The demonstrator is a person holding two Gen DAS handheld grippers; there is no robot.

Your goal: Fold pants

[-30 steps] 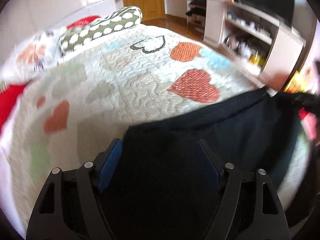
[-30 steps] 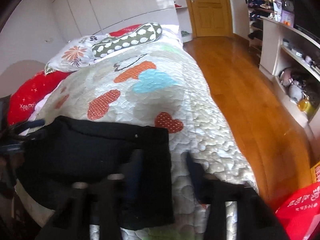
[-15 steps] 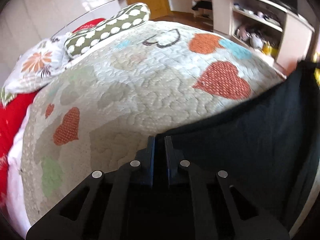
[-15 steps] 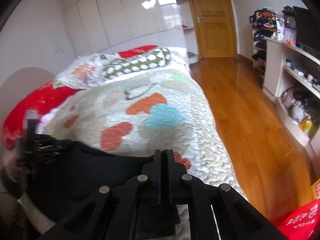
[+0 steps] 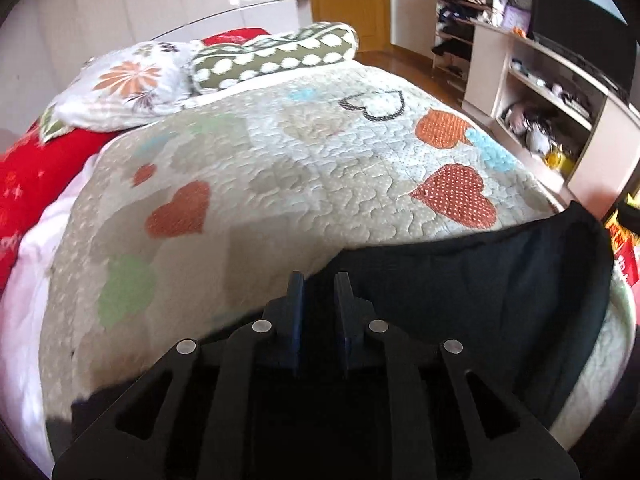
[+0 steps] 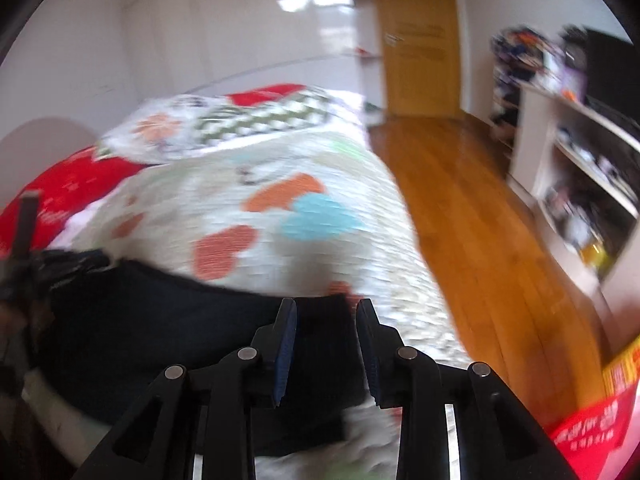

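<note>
While pants (image 5: 460,292) lie on bed (image 5: 280,184), edge between fingers of left hand-held gripper (image 5: 319,280) and right hand-held gripper (image 6: 326,308), both just opening, slack; fold barely begun, most left.

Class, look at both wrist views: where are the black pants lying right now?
The black pants lie across the near end of the heart-patterned quilt, with a corner between the fingers of each claw; in the right wrist view they fill the lower left.

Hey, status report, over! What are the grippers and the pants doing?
Left gripper and right gripper: jaws just opening, black pants between them at each near corner. Pants on the quilt. Nothing in the way.
</note>
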